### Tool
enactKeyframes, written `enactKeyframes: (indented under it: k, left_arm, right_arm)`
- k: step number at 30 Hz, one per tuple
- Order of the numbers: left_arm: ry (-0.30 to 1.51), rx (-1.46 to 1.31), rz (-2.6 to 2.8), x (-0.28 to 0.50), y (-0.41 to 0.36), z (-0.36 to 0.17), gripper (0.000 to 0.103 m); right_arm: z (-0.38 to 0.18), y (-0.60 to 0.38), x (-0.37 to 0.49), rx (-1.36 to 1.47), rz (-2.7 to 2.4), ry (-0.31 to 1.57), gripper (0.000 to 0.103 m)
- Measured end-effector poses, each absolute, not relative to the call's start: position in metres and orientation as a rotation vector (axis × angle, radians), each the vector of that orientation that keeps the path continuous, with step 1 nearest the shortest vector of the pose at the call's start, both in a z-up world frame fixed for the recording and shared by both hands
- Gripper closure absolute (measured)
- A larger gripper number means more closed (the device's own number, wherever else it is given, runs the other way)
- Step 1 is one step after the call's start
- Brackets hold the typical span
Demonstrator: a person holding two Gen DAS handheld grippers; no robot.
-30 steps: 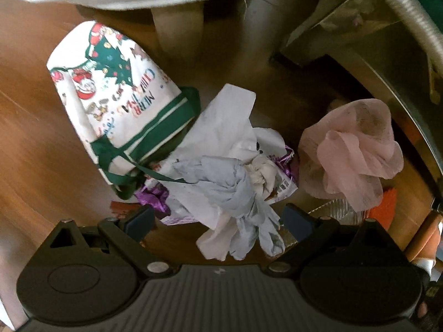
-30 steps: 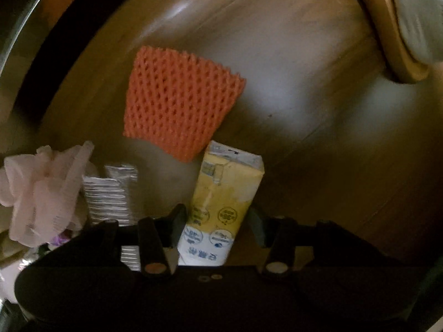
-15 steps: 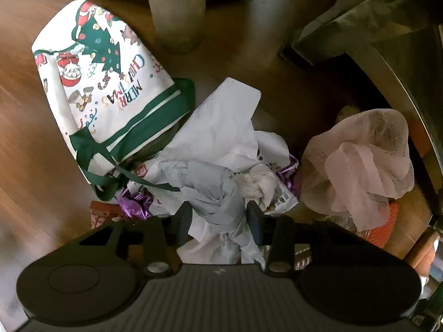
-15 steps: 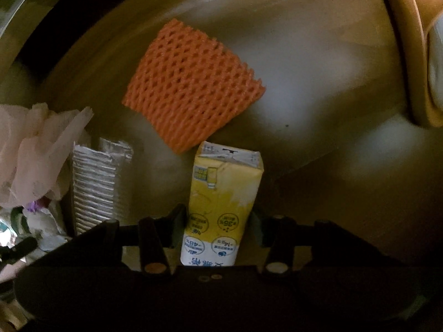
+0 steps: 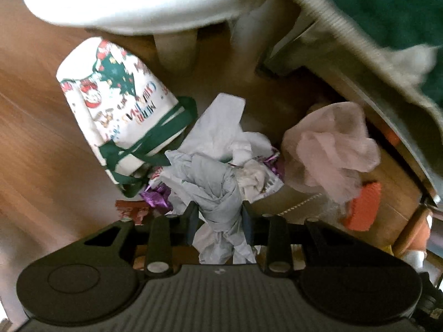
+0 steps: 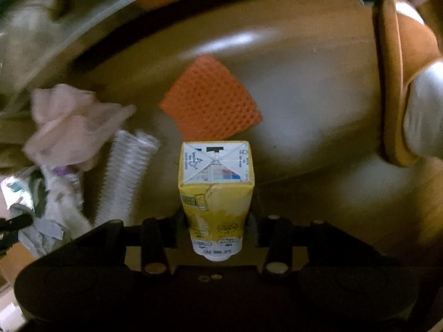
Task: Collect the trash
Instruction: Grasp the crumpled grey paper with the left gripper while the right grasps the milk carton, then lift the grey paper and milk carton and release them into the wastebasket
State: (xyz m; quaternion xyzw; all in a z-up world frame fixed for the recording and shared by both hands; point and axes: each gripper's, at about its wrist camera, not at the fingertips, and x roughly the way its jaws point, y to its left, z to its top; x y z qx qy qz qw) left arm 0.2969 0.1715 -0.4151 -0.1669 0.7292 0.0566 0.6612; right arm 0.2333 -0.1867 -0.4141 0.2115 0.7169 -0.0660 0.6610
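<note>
Left tool (image 5: pixel 220 215) closing, pinching the grey crumpled wad (image 5: pixel 218 191) low-centre of frame, lifted off the wood floor (image 5: pixel 41 166). Xmas bag (image 5: pixel 119 116) upper left, pink netting (image 5: pixel 329 155) at right. Right tool (image 6: pixel 218 224) closing w/ pads on the yellow carton (image 6: pixel 217 193), centre frame; orange foam net (image 6: pixel 211 102) just above it, on the floor.

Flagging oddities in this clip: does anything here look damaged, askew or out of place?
The yellow carton between the right gripper's closing jaws is creased and dented near its top edge. Litter is strewn on the wooden floor: crumpled paper in the left gripper, a pink net, orange foam mesh. No spill visible.
</note>
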Motion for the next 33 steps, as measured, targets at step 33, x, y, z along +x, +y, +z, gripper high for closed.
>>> enactKeyframes:
  k: [33]
  left_arm:
    - [0.898,-0.188,-0.105,0.216,0.065,0.023,0.071]
  right_arm:
    - [0.009,-0.203,0.161,0.146,0.295,0.772,0.061]
